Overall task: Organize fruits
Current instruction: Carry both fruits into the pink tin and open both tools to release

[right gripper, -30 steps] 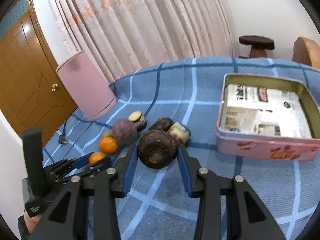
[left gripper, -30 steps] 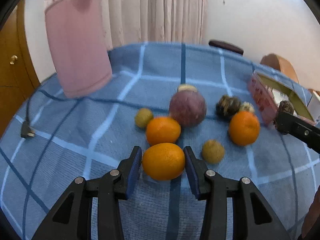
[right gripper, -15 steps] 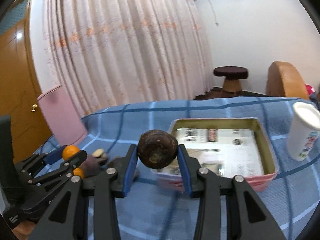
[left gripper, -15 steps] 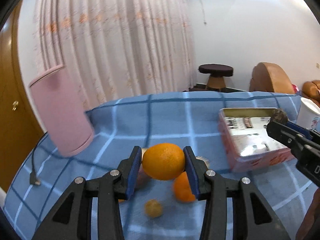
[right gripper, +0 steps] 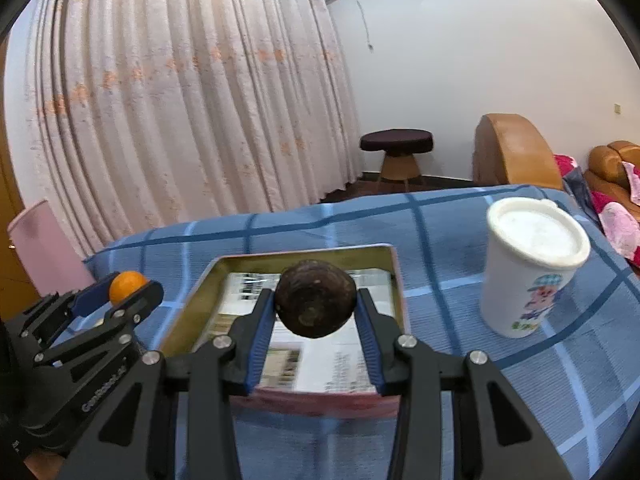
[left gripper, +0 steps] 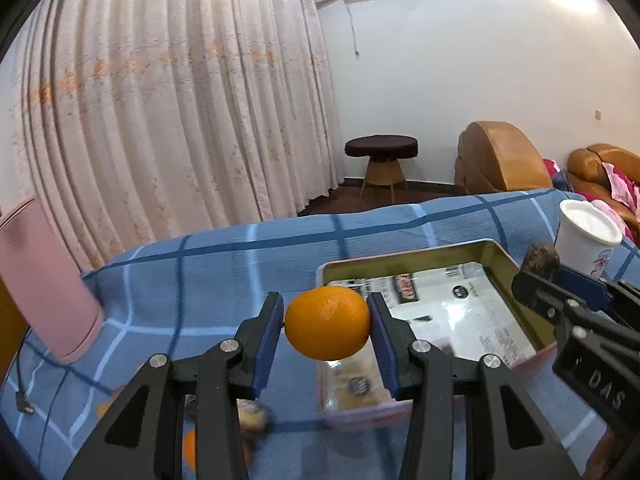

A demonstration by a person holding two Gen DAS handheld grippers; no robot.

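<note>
Orange [left gripper: 328,322] is pinched btwn the blue pads of the left gripper [left gripper: 327,326], held up in the air, long axis running side to side across the pads. It is carried just short of the near-left corner of the pink tin [left gripper: 520,268], which lies ahead and to the right of the gripper on the blue checked cloth [left gripper: 240,264]. A dark brown round fruit [right gripper: 315,298] is clamped the same way in the right gripper [right gripper: 316,312], and is held over the near part of the tin, w/ the printed paper lining seen beneath it. So the right gripper is judged nearer to a drop; the left needs a short move fwd and right before release. A white lidded cup [right gripper: 532,268] stands just beside the tin's right wall and could be knocked. More fruit is seen, blurred, on the cloth below the left gripper.
</note>
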